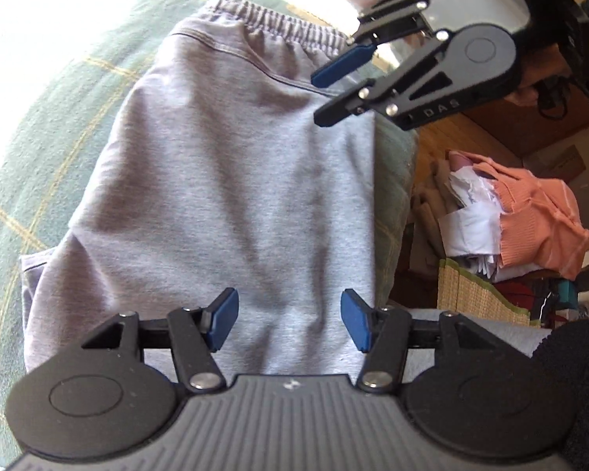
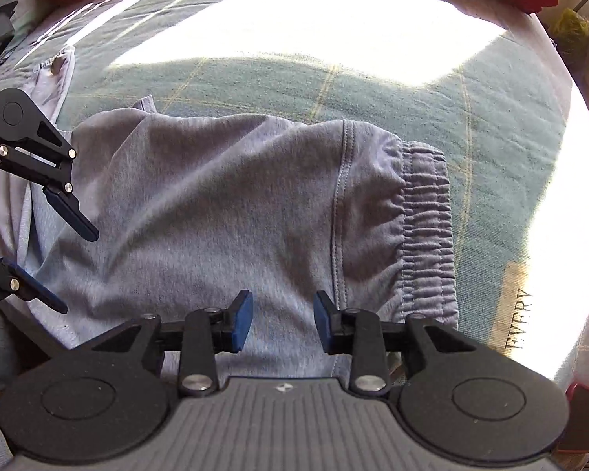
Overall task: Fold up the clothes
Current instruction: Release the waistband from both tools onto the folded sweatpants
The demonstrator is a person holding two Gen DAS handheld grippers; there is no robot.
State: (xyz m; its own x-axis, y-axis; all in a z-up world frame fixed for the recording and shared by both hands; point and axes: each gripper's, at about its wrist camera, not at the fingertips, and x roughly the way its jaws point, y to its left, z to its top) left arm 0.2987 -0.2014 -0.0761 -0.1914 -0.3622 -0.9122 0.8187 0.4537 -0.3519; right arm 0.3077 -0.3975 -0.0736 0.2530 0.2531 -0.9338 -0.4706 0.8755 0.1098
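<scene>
Left wrist view first: the left tool (image 1: pixel 289 322) hangs over the grey shorts (image 1: pixel 224 180), its blue pads standing apart with bare cloth showing between them and nothing pinched. Up in the corner the right tool (image 1: pixel 324 96) points down at the shorts near the waistband (image 1: pixel 271 19), its fingers spread too, gripping nothing. The shorts lie on the bed (image 1: pixel 59 90), a green cover with thin yellow lines, pulled close to its near edge and already doubled over, with a straight fold edge along the side nearest the drop. Off the bed, well apart, a pile of clothes (image 1: pixel 530 219) waits, orange on top.

Over to the right wrist view: same story from the other end. The right tool's pads sit parted just above the cloth beside the side seam, and the gathered waistband runs down the right. The left tool (image 2: pixel 72 271) comes in from the left edge, pads apart, over the leg end. Bright sun washes out the far half of the bed, so nothing reads there.

My call: the shorts are part folded and both tools look poised between grips, lining up for the next fold. That next move asks each tool to come down on one end, close on both layers together, then carry one end across to the other while keeping the edges square and the cloth flat
</scene>
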